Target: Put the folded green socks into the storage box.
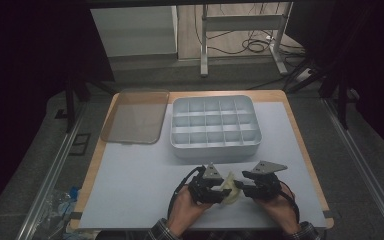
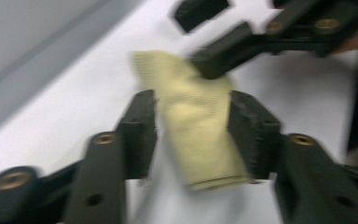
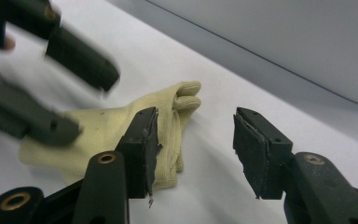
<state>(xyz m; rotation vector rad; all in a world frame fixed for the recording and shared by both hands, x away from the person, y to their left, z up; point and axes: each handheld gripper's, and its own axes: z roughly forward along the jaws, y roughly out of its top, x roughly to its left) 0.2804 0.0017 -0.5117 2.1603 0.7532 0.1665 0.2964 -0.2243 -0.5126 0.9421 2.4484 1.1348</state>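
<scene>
1. Dim room, pale desk [image 1: 130,180]: a yellow knit glove [image 1: 228,191] lies near the front edge, between the two grippers.
2. Left gripper [image 2: 193,128] has its fingers [image 2: 140,130] spread either side of the glove's cuff end, not yet pressed on it.
3. Right gripper [image 3: 193,147] has its fingers [image 3: 256,149] spread too, holding nothing, one beside the glove's fingertips.
4. Judged step: taking hold of the glove. Best to close the left fingers squarely on the cuff, then pinch the far end so the knit stays flat.
5. Beyond stand a grey compartment tray [image 1: 215,127] and a clear lid [image 1: 136,116].
6. No readable writing or brand anywhere.
</scene>
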